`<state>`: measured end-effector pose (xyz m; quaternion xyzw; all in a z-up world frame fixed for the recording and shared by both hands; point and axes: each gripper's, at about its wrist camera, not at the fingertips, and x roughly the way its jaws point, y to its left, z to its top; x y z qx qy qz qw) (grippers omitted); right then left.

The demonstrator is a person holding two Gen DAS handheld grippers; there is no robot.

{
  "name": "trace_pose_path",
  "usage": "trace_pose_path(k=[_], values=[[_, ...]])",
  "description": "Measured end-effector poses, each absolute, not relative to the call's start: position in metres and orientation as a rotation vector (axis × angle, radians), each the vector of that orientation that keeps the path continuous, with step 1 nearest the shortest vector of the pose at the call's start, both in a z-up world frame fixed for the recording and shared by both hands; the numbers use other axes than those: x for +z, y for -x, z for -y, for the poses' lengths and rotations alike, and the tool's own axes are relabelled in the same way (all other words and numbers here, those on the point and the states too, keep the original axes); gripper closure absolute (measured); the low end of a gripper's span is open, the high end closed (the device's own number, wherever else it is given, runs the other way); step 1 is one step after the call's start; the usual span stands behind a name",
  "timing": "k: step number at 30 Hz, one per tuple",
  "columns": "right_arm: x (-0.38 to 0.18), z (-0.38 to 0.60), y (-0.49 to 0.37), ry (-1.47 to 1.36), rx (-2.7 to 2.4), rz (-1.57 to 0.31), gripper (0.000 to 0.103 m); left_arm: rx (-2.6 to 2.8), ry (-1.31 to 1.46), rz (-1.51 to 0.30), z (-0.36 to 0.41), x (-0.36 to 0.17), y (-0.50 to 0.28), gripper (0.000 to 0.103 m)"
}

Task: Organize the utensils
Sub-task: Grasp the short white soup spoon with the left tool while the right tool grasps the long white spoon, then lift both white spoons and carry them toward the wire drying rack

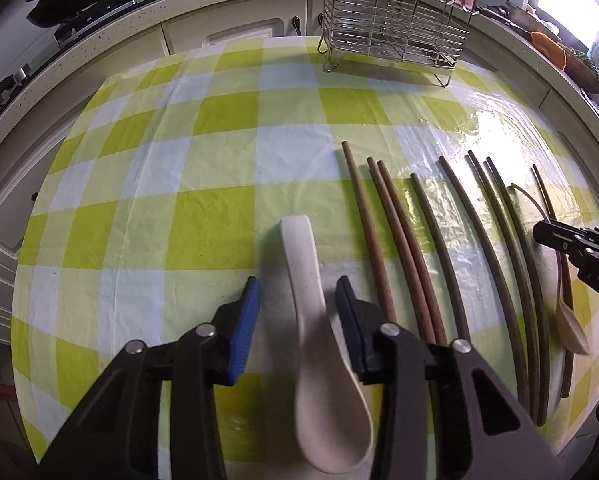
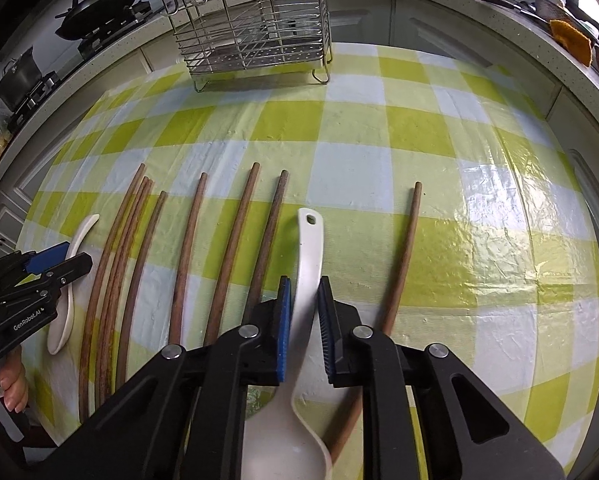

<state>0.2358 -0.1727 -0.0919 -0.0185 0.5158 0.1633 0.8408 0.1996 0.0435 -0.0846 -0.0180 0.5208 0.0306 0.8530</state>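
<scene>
both spoons are smooth and tapered, so either could be slipping or twisting out on lifting, and the right one could be knocking the chopsticks (image 2: 187,256) alongside. the left tool (image 1: 297,296) is gaping wide around its spoon (image 1: 319,304), not touching. the right tool (image 2: 304,300) is closing in on its spoon (image 2: 309,272), nearly gripping. the rack (image 2: 255,28) is waiting at the desk (image 2: 379,140) far edge.
</scene>
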Motion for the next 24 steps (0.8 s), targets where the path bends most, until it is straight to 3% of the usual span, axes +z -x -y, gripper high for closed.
trace_pose_path(k=[3, 12, 24], values=[[-0.087, 0.175, -0.23, 0.028, 0.352, -1.064, 0.09, 0.041, 0.071, -1.097, -0.047, -0.083, -0.197, 0.089], [-0.078, 0.18, -0.221, -0.004, 0.36, -1.022, 0.09, 0.025, 0.078, -1.057, -0.051, -0.078, -0.19, 0.089], [-0.038, 0.182, -0.204, -0.057, 0.353, -0.882, 0.094, -0.016, 0.139, -0.856, -0.056, -0.034, -0.175, 0.093]])
